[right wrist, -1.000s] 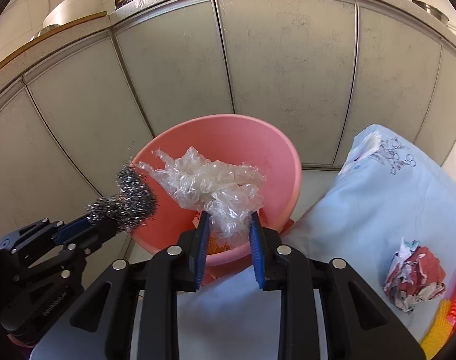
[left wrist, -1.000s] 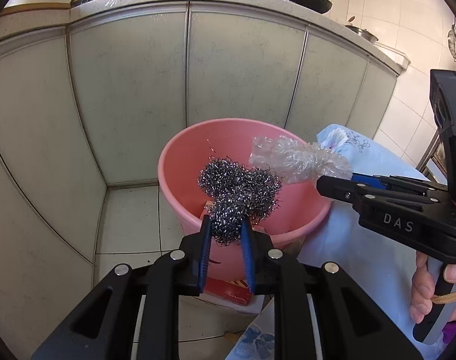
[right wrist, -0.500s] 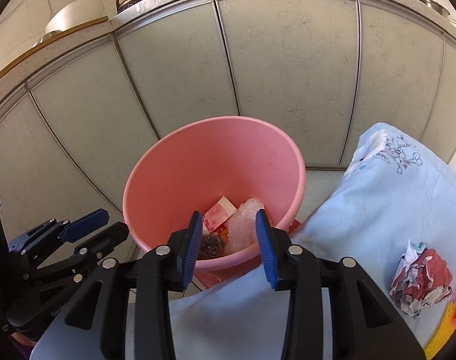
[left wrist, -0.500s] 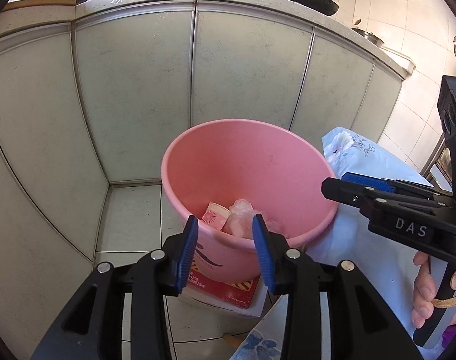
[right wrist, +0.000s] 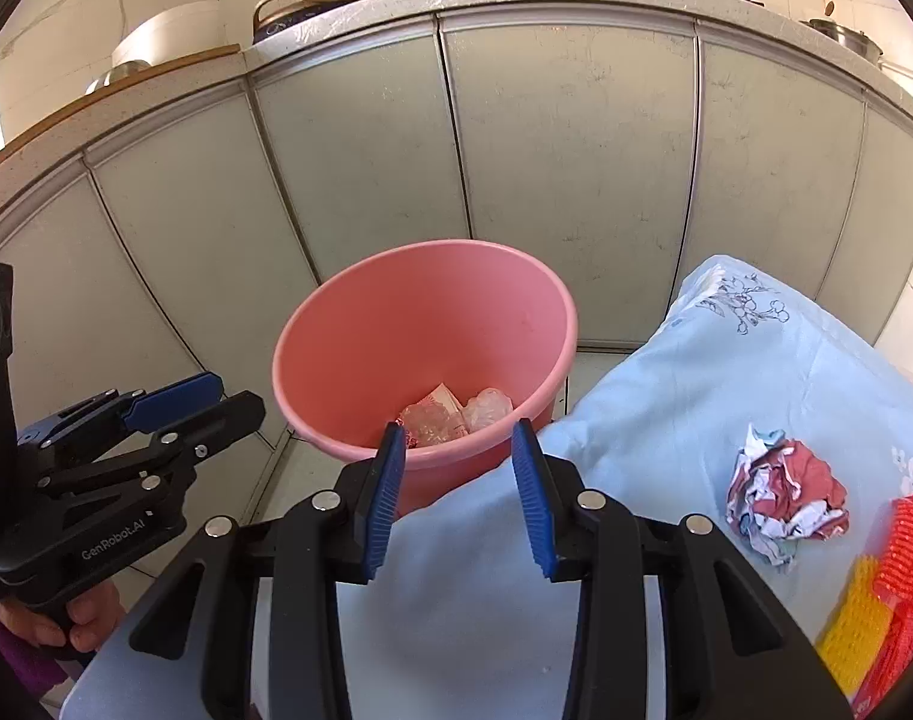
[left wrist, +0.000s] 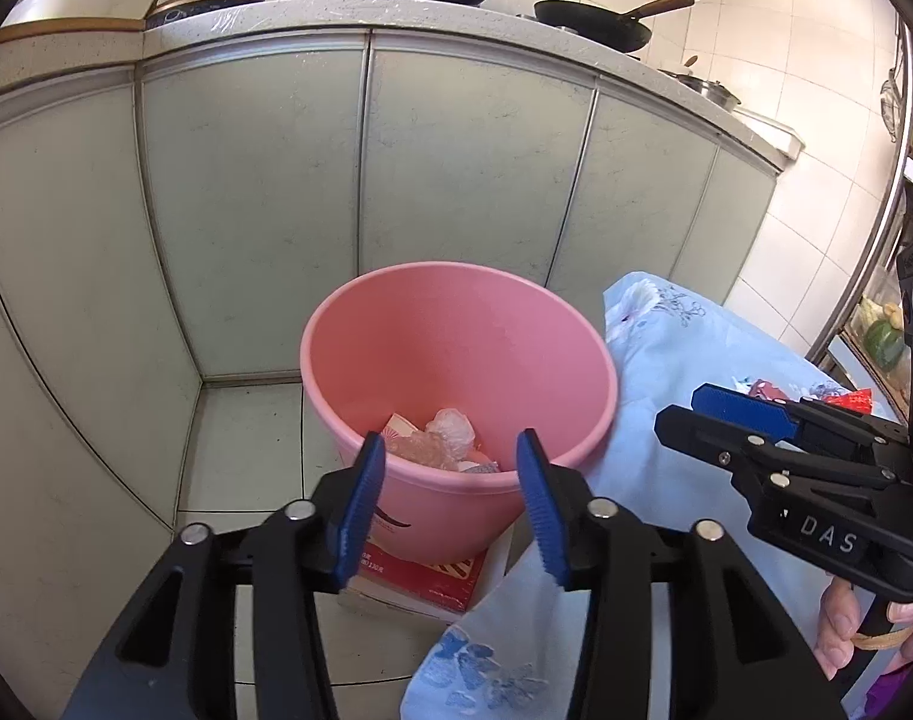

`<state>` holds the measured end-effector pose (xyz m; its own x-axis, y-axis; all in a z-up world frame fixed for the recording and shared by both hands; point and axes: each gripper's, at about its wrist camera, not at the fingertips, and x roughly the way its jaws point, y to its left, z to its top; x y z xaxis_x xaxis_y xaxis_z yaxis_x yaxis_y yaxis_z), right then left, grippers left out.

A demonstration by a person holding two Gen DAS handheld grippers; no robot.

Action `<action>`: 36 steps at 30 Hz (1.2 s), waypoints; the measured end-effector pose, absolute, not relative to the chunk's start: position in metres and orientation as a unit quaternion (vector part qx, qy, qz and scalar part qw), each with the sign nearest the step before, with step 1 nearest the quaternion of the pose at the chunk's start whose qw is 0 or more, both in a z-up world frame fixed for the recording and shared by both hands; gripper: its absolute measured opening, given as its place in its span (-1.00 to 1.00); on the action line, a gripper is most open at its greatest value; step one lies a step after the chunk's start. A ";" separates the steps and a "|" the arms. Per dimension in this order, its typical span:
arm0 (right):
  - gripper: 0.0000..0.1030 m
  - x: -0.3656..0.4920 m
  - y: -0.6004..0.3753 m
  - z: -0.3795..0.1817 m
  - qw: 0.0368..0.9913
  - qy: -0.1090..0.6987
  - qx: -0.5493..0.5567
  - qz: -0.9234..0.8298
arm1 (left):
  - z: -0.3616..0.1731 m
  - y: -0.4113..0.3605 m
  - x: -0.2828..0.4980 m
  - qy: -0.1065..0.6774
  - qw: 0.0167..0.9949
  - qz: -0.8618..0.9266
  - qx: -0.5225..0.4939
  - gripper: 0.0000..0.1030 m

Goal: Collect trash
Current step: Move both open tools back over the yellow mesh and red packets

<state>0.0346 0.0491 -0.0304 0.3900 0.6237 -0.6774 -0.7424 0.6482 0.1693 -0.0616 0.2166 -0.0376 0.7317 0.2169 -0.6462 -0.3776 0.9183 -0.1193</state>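
Drop step at bin (left wrist: 456, 324). L gripper (left wrist: 451, 495) opening, empty; R gripper (right wrist: 460, 495) spread, empty. Next, prob.: R to crumpled paper (right wrist: 783, 501) on cloth (right wrist: 726, 396).

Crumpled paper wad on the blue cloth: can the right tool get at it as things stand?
Probably yes. The right tool is open and holds nothing, and the crumpled paper wad lies uncovered on the blue cloth to its right, with nothing between them.

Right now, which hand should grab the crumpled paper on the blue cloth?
Right, probably. The crumpled paper lies on the blue cloth beside the right tool, which is empty; the left tool sits farther away.
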 end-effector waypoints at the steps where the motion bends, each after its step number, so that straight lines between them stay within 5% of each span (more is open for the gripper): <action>1: -0.27 0.032 0.046 -0.029 0.830 0.366 -0.080 0.414 | -0.036 0.214 -0.063 0.327 0.924 0.159 -0.121 -0.02; 36: -0.27 -0.002 -0.134 -0.039 0.871 0.381 0.000 0.310 | -0.023 0.104 -0.032 0.337 0.938 0.032 -0.070 0.03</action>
